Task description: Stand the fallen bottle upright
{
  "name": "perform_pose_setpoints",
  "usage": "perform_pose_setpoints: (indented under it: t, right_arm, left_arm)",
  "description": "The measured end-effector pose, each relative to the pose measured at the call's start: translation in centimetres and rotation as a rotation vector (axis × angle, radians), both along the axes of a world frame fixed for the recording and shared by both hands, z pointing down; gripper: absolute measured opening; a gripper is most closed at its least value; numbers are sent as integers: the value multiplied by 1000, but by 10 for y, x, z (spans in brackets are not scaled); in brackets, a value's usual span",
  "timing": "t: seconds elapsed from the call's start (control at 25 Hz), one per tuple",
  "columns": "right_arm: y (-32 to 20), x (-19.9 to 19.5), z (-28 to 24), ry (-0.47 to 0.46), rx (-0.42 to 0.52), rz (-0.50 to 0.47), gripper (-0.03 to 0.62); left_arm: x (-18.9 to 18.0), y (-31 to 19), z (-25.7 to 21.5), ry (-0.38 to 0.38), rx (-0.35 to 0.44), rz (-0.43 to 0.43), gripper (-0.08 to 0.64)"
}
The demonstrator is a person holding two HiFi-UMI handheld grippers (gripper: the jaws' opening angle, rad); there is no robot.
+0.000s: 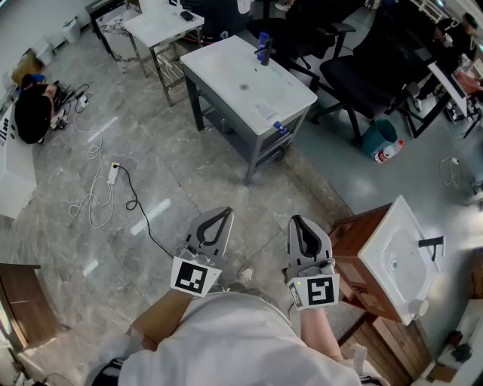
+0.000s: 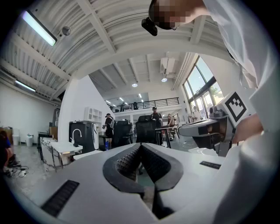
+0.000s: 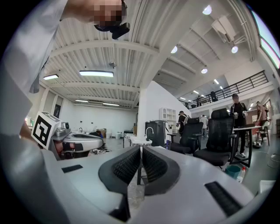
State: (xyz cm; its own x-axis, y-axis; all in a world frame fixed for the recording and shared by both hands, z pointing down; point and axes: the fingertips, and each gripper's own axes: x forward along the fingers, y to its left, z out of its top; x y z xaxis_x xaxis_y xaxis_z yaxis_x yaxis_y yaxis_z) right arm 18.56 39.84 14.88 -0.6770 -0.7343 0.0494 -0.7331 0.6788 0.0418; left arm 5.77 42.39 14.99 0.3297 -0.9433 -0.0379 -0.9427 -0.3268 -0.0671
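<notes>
A white sink table [image 1: 226, 71] stands on the floor a few steps ahead. An upright dark blue bottle [image 1: 263, 47] sits at its far edge. Near its front right corner lies what looks like a clear bottle with a blue cap [image 1: 276, 126], too small to make out well. My left gripper [image 1: 225, 213] and right gripper [image 1: 296, 220] are held side by side close to my body, level, far from the table. The left gripper [image 2: 141, 145] has its jaws closed with nothing between them. The right gripper [image 3: 141, 148] is likewise shut and empty.
A wooden cabinet with a white basin [image 1: 392, 256] stands close at my right. Black office chairs [image 1: 362, 75] and a teal bin [image 1: 377, 137] are beyond the table. Cables [image 1: 98, 196] trail over the grey floor at left, where a person [image 1: 34, 109] crouches. A second white table [image 1: 158, 22] stands behind.
</notes>
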Motion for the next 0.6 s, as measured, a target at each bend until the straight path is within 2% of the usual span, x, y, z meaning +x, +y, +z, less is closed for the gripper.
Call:
perform_pose_setpoints:
  t: [0.2,0.36,0.6]
  right_arm:
    - [-9,7,4,7,-22,-9,44]
    - [-18,17,10,-42,-48,-3,46]
    - [-27,36,16,-44,-24,-21,46]
  left_arm:
    - [0,-6,7,3,-35,-22,17]
    - [3,-11,13,-24,-43,-32,17]
    - [19,-6,21,-36,-59,-64,17]
